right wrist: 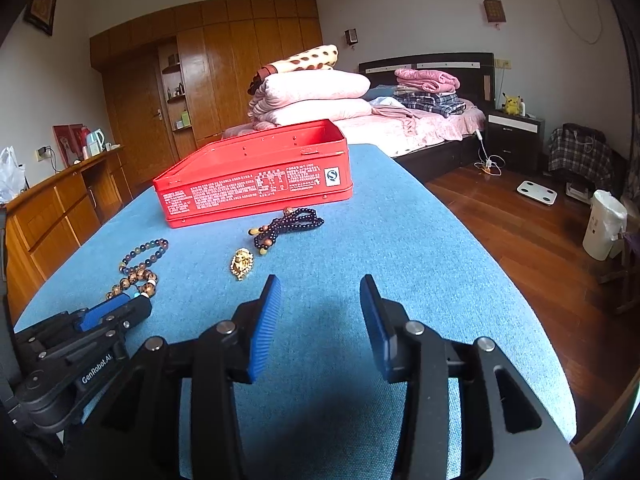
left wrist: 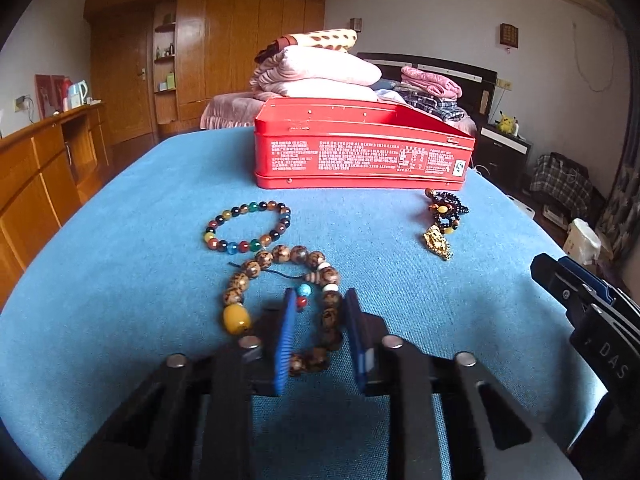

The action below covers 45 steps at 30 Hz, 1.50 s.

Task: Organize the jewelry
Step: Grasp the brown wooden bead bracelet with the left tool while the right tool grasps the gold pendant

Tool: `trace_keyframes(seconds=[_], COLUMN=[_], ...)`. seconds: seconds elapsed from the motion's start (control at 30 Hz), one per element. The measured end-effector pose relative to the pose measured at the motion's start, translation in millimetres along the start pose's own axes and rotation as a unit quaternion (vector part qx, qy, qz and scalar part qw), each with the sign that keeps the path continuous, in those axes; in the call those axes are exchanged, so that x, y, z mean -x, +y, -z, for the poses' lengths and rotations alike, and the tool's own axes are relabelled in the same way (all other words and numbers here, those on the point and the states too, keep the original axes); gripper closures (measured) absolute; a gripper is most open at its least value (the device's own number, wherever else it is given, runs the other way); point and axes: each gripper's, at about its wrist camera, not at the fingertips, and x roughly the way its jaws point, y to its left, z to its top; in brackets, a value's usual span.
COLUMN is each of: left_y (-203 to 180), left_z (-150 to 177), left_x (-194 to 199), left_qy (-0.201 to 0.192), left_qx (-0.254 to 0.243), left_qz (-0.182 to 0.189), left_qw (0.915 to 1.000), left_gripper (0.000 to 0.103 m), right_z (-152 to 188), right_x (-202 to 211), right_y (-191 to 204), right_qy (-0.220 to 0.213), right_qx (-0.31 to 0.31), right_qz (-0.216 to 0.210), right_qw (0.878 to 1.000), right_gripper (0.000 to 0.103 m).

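A brown wooden bead bracelet [left wrist: 280, 258] with a yellow bead lies on the blue tablecloth [left wrist: 120, 280]. My left gripper [left wrist: 320, 300] is open, its blue pads on either side of the bracelet's right strand, low at the cloth. Behind it lies a multicoloured bead bracelet [left wrist: 248, 226]. A black bead necklace with a gold pendant [left wrist: 444, 220] lies to the right; it also shows in the right wrist view [right wrist: 276, 228]. An open red tin box [left wrist: 360, 144] stands behind. My right gripper [right wrist: 320, 292] is open and empty above the cloth, right of the left gripper [right wrist: 100, 320].
The table's right edge [right wrist: 500, 264] drops to a wooden floor. A wooden sideboard [left wrist: 40, 184] runs along the left. A bed with stacked bedding [right wrist: 320, 96] stands behind the table. A white bin [right wrist: 600, 224] stands at the right.
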Motion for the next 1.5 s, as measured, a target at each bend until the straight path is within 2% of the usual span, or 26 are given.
trace_keyframes(seconds=[0.03, 0.3, 0.57, 0.67, 0.93, 1.1, 1.3, 1.4, 1.5], left_y=[0.7, 13.0, 29.3, 37.2, 50.1, 59.6, 61.9, 62.4, 62.3], left_z=[0.6, -0.5, -5.2, -11.8, -25.8, -25.4, -26.4, -25.4, -25.5], left_x=[0.7, 8.4, 23.4, 30.3, 47.0, 35.6, 33.9, 32.3, 30.0], left_qy=[-0.002, -0.022, -0.061, -0.079, -0.139, -0.132, -0.131, -0.131, -0.127], left_qx=[0.002, 0.040, 0.062, 0.074, 0.081, 0.092, 0.094, 0.094, 0.098], left_qz=[0.006, 0.040, 0.032, 0.031, 0.007, 0.010, 0.023, 0.030, 0.035], left_qw=[1.0000, 0.9982, 0.9957, 0.9936, 0.9869, 0.9869, 0.9866, 0.9865, 0.9864], left_gripper=[0.092, 0.092, 0.092, 0.092, 0.092, 0.092, 0.092, 0.092, 0.092], right_z=[-0.5, -5.4, -14.2, -17.6, -27.9, -32.3, -35.7, -33.8, -32.5], right_x=[1.1, 8.3, 4.5, -1.2, -22.8, -34.2, -52.8, -60.8, -66.8], right_y=[0.7, 6.4, 16.7, 21.6, 44.6, 58.5, 66.9, 68.4, 68.7], right_qy=[-0.002, -0.014, -0.016, -0.006, 0.031, 0.051, 0.087, 0.107, 0.126], right_qx=[0.002, 0.012, 0.024, 0.023, 0.023, 0.031, 0.042, 0.045, 0.045], right_qz=[0.002, 0.007, 0.007, -0.002, -0.024, -0.025, -0.005, 0.001, 0.005], right_qw=[1.000, 1.000, 1.000, 1.000, 0.999, 0.998, 0.995, 0.993, 0.991], right_gripper=[0.062, 0.062, 0.062, 0.058, 0.058, 0.058, 0.059, 0.072, 0.073])
